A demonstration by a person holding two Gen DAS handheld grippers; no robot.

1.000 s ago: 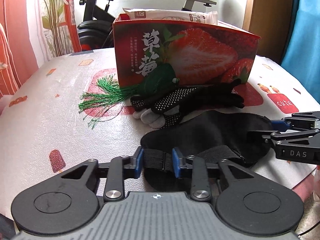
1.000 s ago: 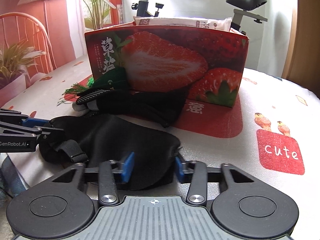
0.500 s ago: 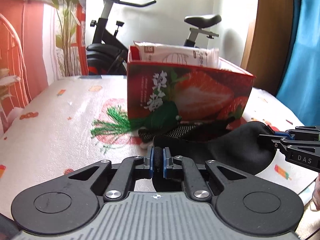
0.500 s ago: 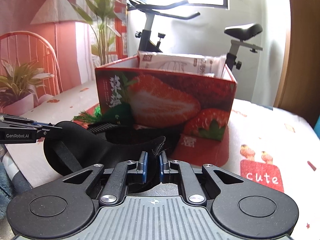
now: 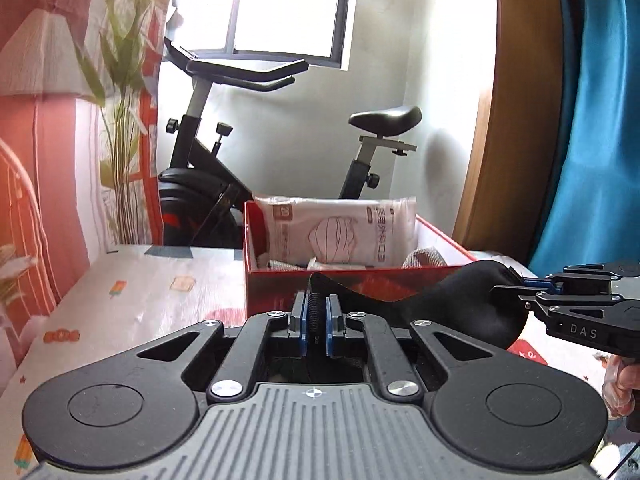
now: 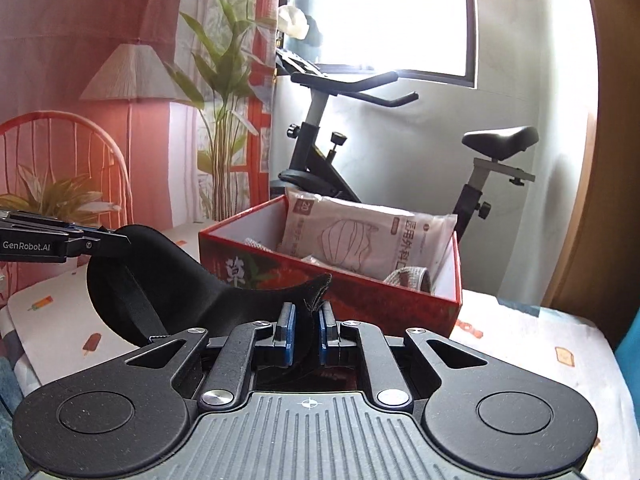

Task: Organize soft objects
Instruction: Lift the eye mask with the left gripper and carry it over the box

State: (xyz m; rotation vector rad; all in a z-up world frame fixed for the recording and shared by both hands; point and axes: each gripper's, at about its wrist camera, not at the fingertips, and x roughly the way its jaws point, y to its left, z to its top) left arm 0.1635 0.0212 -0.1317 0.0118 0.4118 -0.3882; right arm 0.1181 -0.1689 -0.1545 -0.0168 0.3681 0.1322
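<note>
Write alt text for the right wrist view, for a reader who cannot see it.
The right gripper pinches one end of a black padded fabric eye mask, and the left gripper holds its other end at the left edge. Behind the mask stands an open red strawberry-print cardboard box holding a white plastic pack of face masks, with a black exercise bike beyond.

Eye mask (image 5: 472, 304) stretched between both grippers, one end in each. Box (image 5: 360, 276) on table (image 5: 160, 280) just ahead of the fingers; mask packet (image 5: 340, 232) inside it. Exercise bike (image 5: 240, 152) behind box.
</note>
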